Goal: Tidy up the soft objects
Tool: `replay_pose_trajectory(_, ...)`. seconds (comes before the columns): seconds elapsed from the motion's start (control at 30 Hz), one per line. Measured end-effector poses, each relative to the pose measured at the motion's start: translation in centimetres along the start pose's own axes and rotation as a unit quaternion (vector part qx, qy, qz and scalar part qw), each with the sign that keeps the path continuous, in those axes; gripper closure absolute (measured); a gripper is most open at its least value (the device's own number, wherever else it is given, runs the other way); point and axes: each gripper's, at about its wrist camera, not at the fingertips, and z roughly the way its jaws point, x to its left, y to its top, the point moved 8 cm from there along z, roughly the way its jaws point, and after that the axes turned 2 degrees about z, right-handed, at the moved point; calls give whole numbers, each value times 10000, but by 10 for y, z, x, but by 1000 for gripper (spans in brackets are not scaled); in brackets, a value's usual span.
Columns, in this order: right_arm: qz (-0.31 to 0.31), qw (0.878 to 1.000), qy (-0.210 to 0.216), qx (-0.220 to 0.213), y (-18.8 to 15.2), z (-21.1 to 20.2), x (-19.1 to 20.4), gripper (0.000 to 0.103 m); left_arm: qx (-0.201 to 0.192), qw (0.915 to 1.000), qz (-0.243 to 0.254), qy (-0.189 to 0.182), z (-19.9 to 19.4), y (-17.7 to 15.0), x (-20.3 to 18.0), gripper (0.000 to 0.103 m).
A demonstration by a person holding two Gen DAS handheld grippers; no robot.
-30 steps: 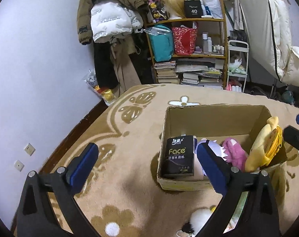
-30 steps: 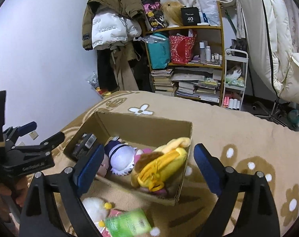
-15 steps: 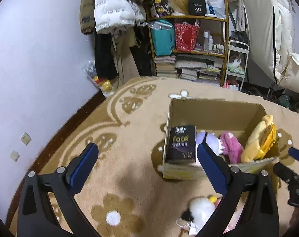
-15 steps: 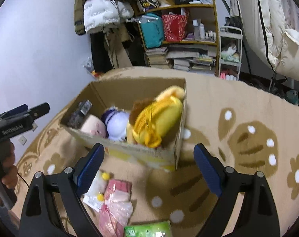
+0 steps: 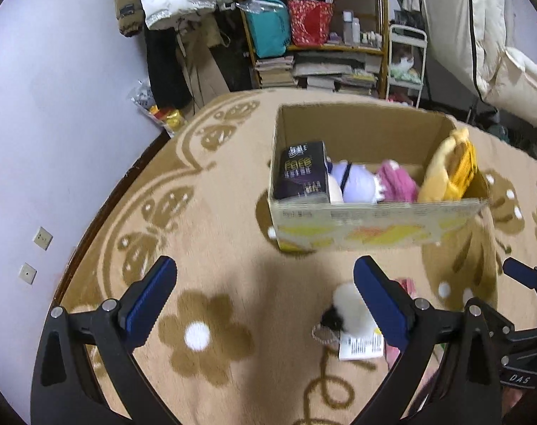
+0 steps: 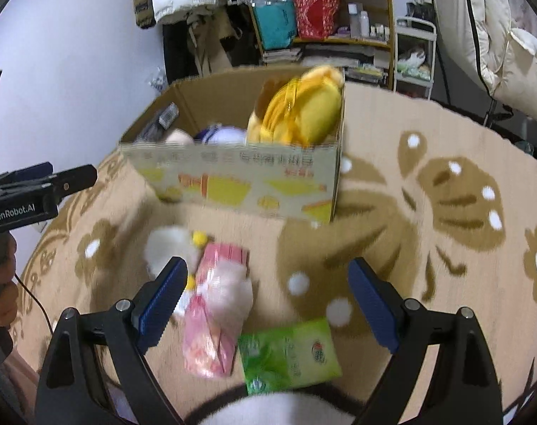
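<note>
A cardboard box [image 5: 374, 226] [image 6: 240, 180] stands on the carpet. In it are a black tissue pack [image 5: 302, 171], a purple-white plush [image 5: 353, 184], a pink plush [image 5: 397, 184] and a yellow plush [image 5: 449, 166] [image 6: 300, 113]. On the carpet in front lie a white fluffy toy [image 5: 350, 313] [image 6: 169, 244], a pink packet [image 6: 215, 304] and a green packet [image 6: 289, 352]. My left gripper [image 5: 265, 297] is open and empty, left of the white toy. My right gripper [image 6: 265, 294] is open and empty above the pink and green packets.
A patterned beige carpet [image 5: 204, 233] covers the floor. A shelf [image 5: 321, 35] with bags and books, hanging coats [image 5: 173, 0] and a white cart [image 5: 406, 60] stand at the back wall. White bedding [image 5: 498, 53] lies at the right.
Both grippers have pulled back from the box and lowered toward the carpet. The white toy and the packets now sit closer in both views. Both stay open.
</note>
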Motion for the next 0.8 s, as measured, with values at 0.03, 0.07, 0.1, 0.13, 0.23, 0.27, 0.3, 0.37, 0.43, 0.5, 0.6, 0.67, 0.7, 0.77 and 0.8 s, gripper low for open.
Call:
replay_pose_trajectory(0.03,-2,10000,2,80,-5,2,0,7,32,10000,14,1,0,-3,-1,4)
replay_pose_trajectory(0.07,-6,9999,-10,145,-10,3,0,7,91,10000,40,7,0,-8,-2,4)
replay_pose_trajectory(0.1,0,9998,-26,222,-14,6,-1,7,144,9999,80,17,0,-13,-4,4)
replay_pose_trajectory(0.13,10,9996,-41,285,-18,8,-1,7,172,9998,115,23,0,-16,-5,4)
replay_pose_trajectory(0.23,64,9988,-58,477,-29,16,-5,9,231,9996,143,37,-2,-27,-6,4)
replay_pose_trajectory(0.27,99,9984,-53,558,-32,20,-7,12,266,9996,100,16,-2,-30,-5,4)
replay_pose_trajectory(0.3,124,9980,-40,622,-35,23,-8,12,286,9996,57,-10,-2,-32,-3,4)
replay_pose_trajectory(0.37,171,9970,-63,747,-42,30,-12,12,321,9995,-50,-27,-2,-37,0,4)
replay_pose_trajectory(0.43,211,9959,-83,875,-47,35,-15,12,346,9993,-127,-42,-2,-41,2,4)
replay_pose_trajectory(0.5,248,9950,-101,967,-52,39,-18,12,360,9992,-161,-26,-1,-42,4,4)
replay_pose_trajectory(0.6,269,9935,-94,1100,-58,44,-18,12,365,9991,-222,-36,0,-42,7,4)
replay_pose_trajectory(0.67,234,9931,-105,1146,-60,47,-17,12,386,9988,-287,-72,3,-43,8,4)
replay_pose_trajectory(0.7,207,9927,-135,1184,-61,48,-17,12,400,9987,-309,-90,5,-44,8,4)
replay_pose_trajectory(0.77,143,9915,-223,1270,-64,51,-17,17,463,9983,-338,-130,10,-47,7,4)
replay_pose_trajectory(0.8,118,9907,-254,1334,-66,52,-17,20,507,9980,-348,-165,12,-48,6,4)
